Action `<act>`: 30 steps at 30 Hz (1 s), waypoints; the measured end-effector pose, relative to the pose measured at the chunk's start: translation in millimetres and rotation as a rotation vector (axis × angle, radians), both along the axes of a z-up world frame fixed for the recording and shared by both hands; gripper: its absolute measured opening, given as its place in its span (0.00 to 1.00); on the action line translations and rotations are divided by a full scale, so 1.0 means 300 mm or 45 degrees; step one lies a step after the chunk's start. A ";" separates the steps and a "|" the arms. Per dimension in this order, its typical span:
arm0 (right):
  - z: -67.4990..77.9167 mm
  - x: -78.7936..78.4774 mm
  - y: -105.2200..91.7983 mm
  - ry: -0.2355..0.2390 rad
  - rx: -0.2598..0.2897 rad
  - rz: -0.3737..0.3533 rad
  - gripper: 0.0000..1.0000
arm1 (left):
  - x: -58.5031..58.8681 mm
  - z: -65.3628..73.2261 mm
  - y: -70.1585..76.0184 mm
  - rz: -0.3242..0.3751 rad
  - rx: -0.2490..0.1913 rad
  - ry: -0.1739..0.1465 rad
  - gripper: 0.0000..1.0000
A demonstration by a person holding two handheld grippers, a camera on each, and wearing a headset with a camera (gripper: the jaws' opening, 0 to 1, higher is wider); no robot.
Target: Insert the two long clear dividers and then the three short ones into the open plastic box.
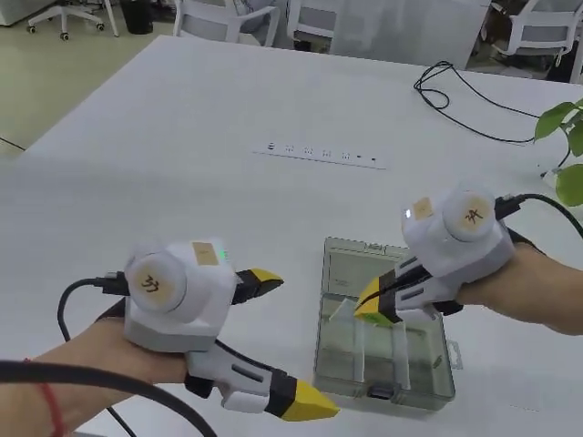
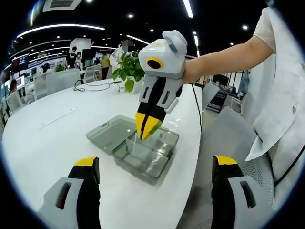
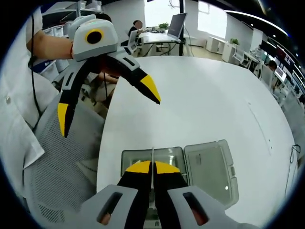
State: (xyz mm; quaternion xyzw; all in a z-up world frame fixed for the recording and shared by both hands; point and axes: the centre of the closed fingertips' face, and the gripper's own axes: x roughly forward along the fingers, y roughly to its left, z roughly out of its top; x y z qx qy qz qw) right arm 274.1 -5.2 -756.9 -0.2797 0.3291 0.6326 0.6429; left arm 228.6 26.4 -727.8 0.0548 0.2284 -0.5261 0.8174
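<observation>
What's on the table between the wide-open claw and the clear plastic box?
Nothing: bare white table separates the left gripper and the box, in the head view.

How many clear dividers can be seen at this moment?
3. A left divider and a right divider stand in the box; a held divider is pinched in the shut right gripper above it. Clear plastic: others may be hidden.

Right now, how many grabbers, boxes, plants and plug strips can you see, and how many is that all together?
Grippers: 2 (left gripper, open; right gripper, shut on a clear divider)
Clear plastic box: 1
Plant: 1
Power strip: 1
Total: 5
</observation>
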 end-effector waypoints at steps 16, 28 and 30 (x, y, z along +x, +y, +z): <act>-0.006 -0.014 0.018 0.000 0.023 0.010 0.02 | -0.003 0.002 0.001 0.001 -0.008 0.002 1.00; -0.005 0.002 0.007 -0.004 0.021 -0.016 0.02 | -0.004 -0.002 -0.005 0.000 -0.013 0.009 1.00; -0.007 0.005 0.006 -0.005 0.022 -0.018 0.02 | -0.005 -0.003 -0.005 -0.003 -0.011 0.010 1.00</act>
